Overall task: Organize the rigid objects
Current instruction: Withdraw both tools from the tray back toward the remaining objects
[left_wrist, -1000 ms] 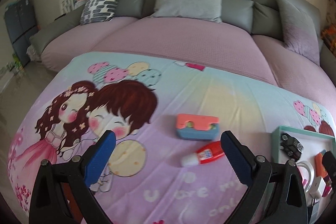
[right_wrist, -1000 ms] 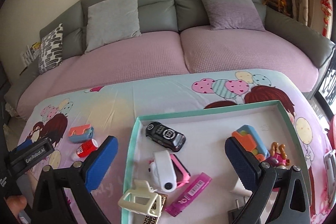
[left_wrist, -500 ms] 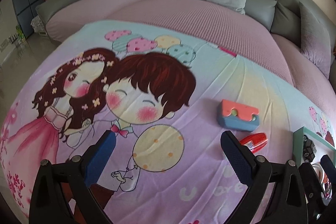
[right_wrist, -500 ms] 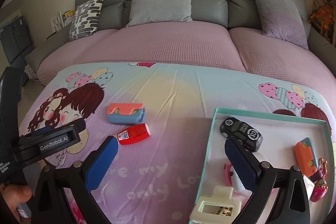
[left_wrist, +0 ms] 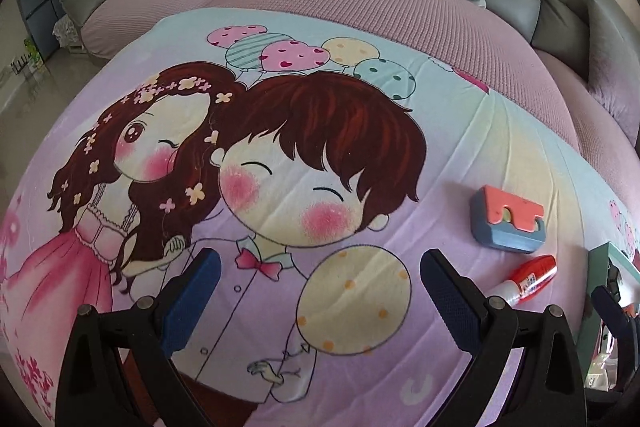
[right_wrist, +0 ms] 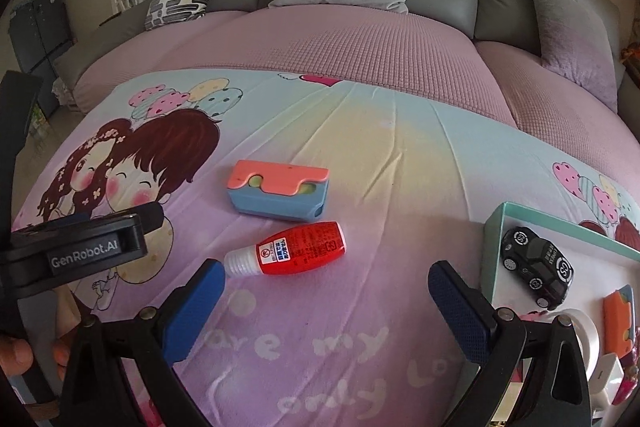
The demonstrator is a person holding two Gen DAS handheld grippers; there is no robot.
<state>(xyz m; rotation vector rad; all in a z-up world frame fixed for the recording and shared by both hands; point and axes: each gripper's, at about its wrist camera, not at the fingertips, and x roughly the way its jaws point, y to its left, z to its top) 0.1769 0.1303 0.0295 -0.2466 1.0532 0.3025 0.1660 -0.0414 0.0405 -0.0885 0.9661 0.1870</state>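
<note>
Risk, bottle: the red bottle [right_wrist: 298, 249] lies on its side on the printed cloth [right_wrist: 360, 307], so a push from one finger could roll or skid it away instead of seating it between the jaws.
Risk, cloth: the creases could snag a low fingertip (judged from the folds near the centre).
Right gripper [right_wrist: 326, 285]: jaws wide apart, empty, its left finger just beside the bottle's white cap.
Left gripper [left_wrist: 320, 285]: spread open, empty, over the cartoon print, well apart from both loose items.
Blue-and-coral case [right_wrist: 278, 193]: just beyond the bottle.
Teal tray [right_wrist: 494, 227]: to the right, holding a black toy car [right_wrist: 536, 267].
</note>
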